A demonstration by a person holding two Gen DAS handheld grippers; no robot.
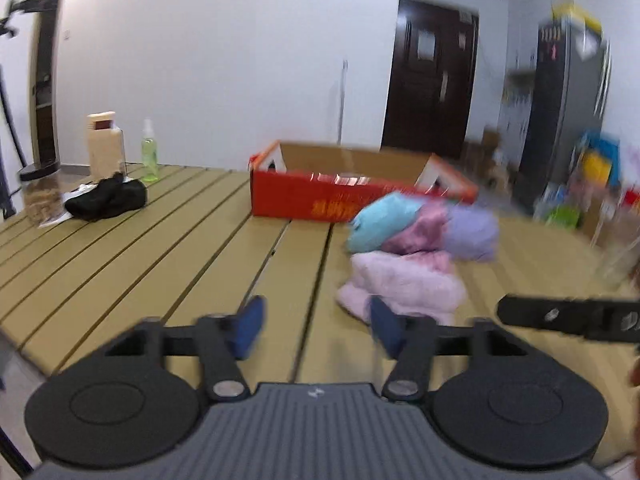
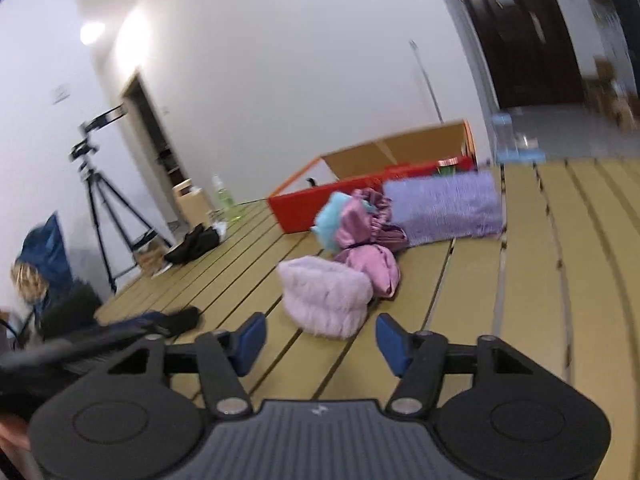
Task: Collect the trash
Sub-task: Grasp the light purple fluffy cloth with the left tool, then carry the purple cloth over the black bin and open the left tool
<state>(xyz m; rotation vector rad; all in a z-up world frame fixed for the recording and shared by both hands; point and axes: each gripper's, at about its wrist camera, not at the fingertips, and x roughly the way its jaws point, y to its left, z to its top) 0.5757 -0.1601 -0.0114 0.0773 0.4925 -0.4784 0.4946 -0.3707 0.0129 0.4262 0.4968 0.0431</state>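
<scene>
Two grippers, both held above the slatted table [image 1: 120, 248], both empty.

Left gripper [image 1: 316, 326]: blue pads [image 1: 250, 326] spread, nothing between them, only table slats in the gap. Right gripper [image 2: 320, 338]: pads [image 2: 250, 342] likewise spread, nothing pinched. A black finger of the right gripper crosses the right edge of the left view.

Count on the table:
- one red box [image 1: 304, 198], open top, cardboard inside — long axis running across the far side of the table, open face up
- soft items in a cluster just in front of the box, four or five: one pale pink fluffy piece [image 2: 324, 298] nearest the grippers, one teal piece [image 2: 334, 222], satin pink fabric [image 2: 370, 228] — one or two pieces, cannot tell — and one lilac fluffy pad [image 2: 444, 206], lying flat with its long axis parallel to the box and touching it
- one black cloth [image 1: 108, 198] at the far left
- one green spray bottle [image 1: 150, 158], upright
- one beige carton [image 1: 105, 146], upright
- one jar [image 1: 40, 196] with a black lid

Which of these counts as trash cannot be told. The cluster lies ahead of both grippers, well short of contact. One tripod [image 2: 104, 208] stands off the table, left.
</scene>
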